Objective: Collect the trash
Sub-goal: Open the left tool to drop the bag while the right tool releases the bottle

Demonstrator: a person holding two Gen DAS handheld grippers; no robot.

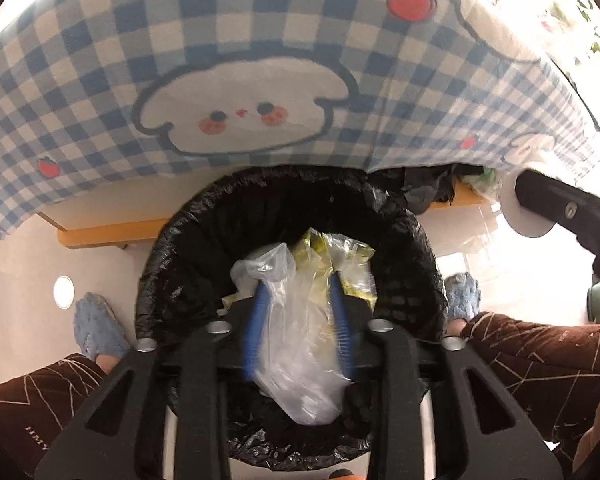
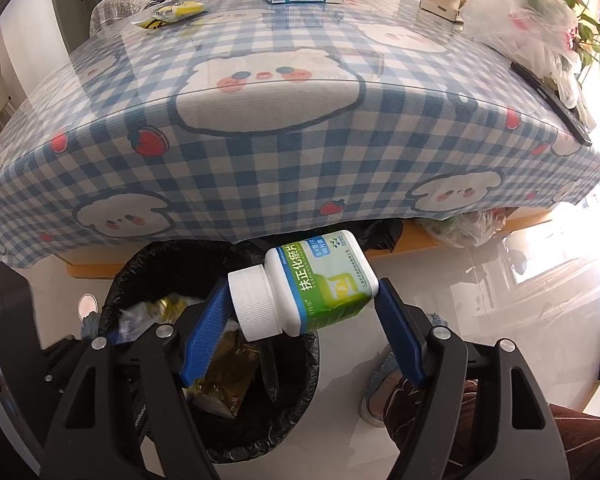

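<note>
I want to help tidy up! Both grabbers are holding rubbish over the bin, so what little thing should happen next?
Probably open the left hand-held gripper first. Its crumpled clear plastic bag already hangs right over the round bin with the black liner, so it should drop inside. The right hand-held gripper holds the white pill bottle with the green label nearer the bin's far rim.

Black claw (image 2: 300,312) frames, blue fingers (image 2: 204,332), silver screws (image 2: 165,331).

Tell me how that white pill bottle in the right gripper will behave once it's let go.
The pill bottle looks like rigid plastic, so it should keep its shape. Lying sideways between the right gripper fingers, it will probably drop straight toward the trash bin below, and could roll on its rounded body.
</note>
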